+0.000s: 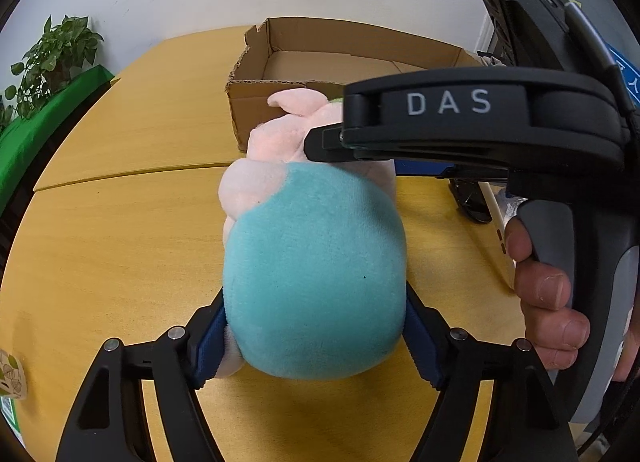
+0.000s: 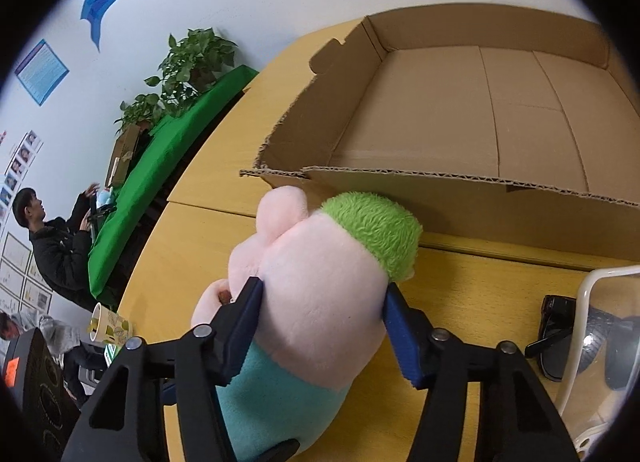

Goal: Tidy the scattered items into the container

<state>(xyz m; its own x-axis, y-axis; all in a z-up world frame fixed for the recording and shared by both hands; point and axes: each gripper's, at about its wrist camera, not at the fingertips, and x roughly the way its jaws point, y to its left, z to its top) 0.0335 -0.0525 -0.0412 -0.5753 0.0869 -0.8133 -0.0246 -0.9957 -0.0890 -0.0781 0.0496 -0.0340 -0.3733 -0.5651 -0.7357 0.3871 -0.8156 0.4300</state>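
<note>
Plush toy: 1 | cardboard box: 1 | left claw, right claw: both pinching toy

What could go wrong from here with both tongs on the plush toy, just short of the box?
1. The left tongs pinch the plush toy at its teal body and the right tongs at its pink head; uneven lifting could stretch it or let one end slip.
2. The cardboard box has a raised near wall right ahead; a low carry could catch it.
3. Sunglasses lie close to the right tongs.
</note>
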